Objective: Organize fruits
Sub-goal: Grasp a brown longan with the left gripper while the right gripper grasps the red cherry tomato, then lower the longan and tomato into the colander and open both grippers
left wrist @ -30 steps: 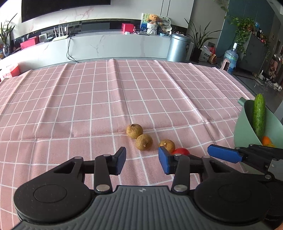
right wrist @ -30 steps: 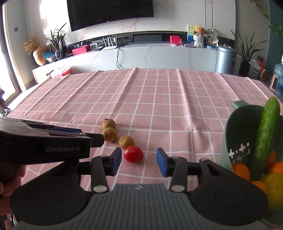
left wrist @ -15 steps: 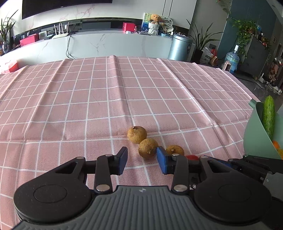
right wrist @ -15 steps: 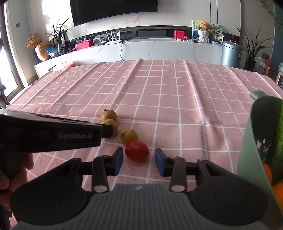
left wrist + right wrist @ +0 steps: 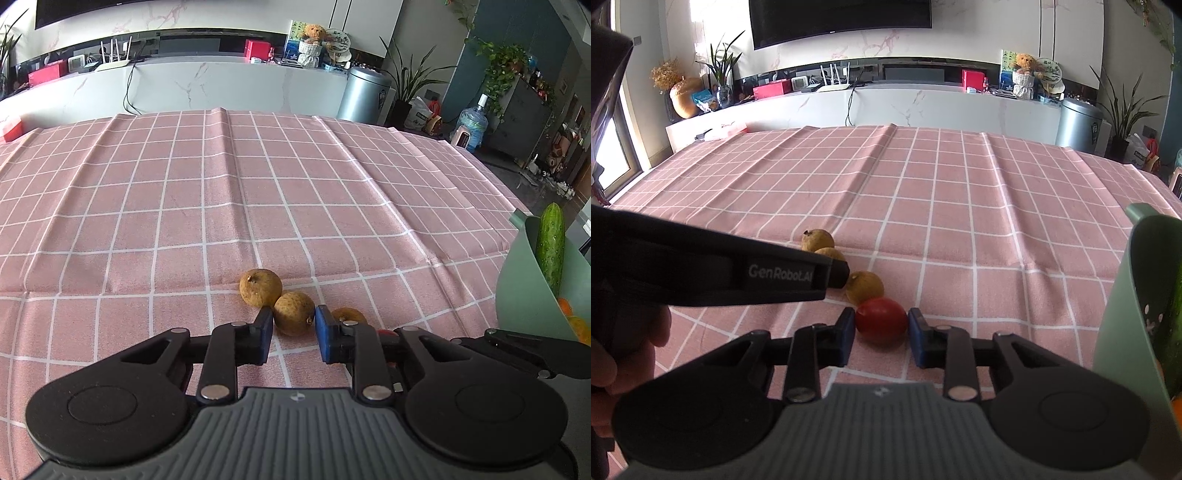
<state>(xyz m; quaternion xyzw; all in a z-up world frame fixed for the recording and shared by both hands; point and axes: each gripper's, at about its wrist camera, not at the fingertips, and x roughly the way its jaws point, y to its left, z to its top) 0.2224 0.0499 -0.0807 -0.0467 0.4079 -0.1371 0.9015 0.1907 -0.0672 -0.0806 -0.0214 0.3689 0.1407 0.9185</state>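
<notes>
Counter point(image 5: 258, 192): pink checked cloth is carrying 3 brown fruits and 1 red fruit in a touching row.
Green basket point(image 5: 517, 295): sitting at the right edge, already holding a cucumber point(image 5: 550, 243).
Left hand-held gripper point(image 5: 293, 330): clamped on the middle brown fruit point(image 5: 293, 313).
Right hand-held gripper point(image 5: 881, 334): jaws closing on the red fruit point(image 5: 881, 320), pads meeting its sides.
Technique: both should be lifting straight up, since neighbours are touching and would likely roll.
</notes>
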